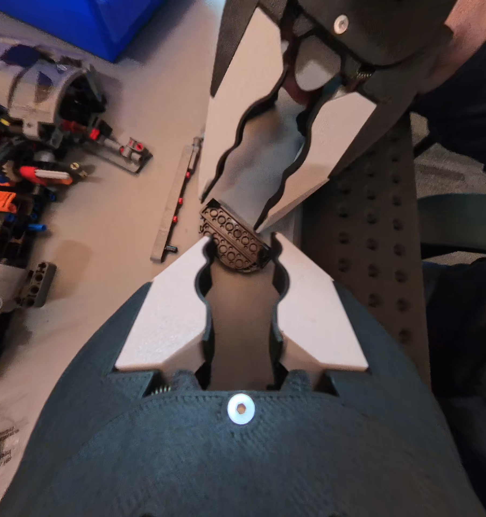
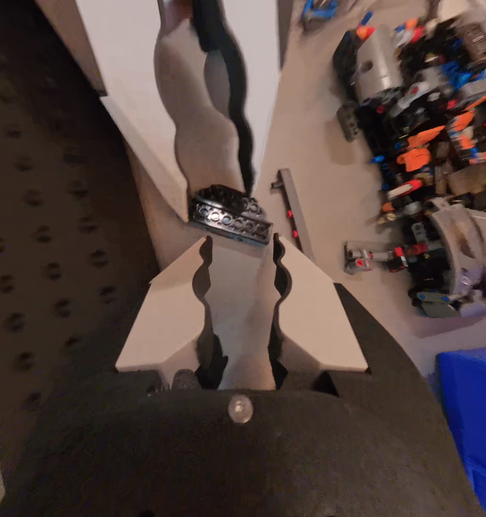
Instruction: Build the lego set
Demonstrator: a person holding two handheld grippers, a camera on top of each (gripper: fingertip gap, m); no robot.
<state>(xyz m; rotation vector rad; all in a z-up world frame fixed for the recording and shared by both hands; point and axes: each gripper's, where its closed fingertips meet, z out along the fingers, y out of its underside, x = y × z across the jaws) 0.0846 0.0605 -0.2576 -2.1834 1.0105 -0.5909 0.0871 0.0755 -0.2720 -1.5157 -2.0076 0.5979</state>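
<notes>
Nearest the left wrist camera, the left gripper (image 1: 242, 237) clamps its white fingertips on a black half-round lego plate with holes (image 1: 235, 242), held above the beige table (image 1: 110, 265). Opposite it, the right gripper (image 2: 242, 239) stands with fingers apart, tips just beside the plate's straight edge. Far left lies a grey lego beam with red pins (image 1: 177, 201), beyond it the partly built lego model (image 1: 40, 126).

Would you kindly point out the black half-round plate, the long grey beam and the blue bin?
black half-round plate (image 1: 234, 240): left wrist view, holed underside.
long grey beam (image 1: 175, 199): left wrist view, mid-length.
blue bin (image 1: 96, 22): left wrist view, sloping side wall.
</notes>
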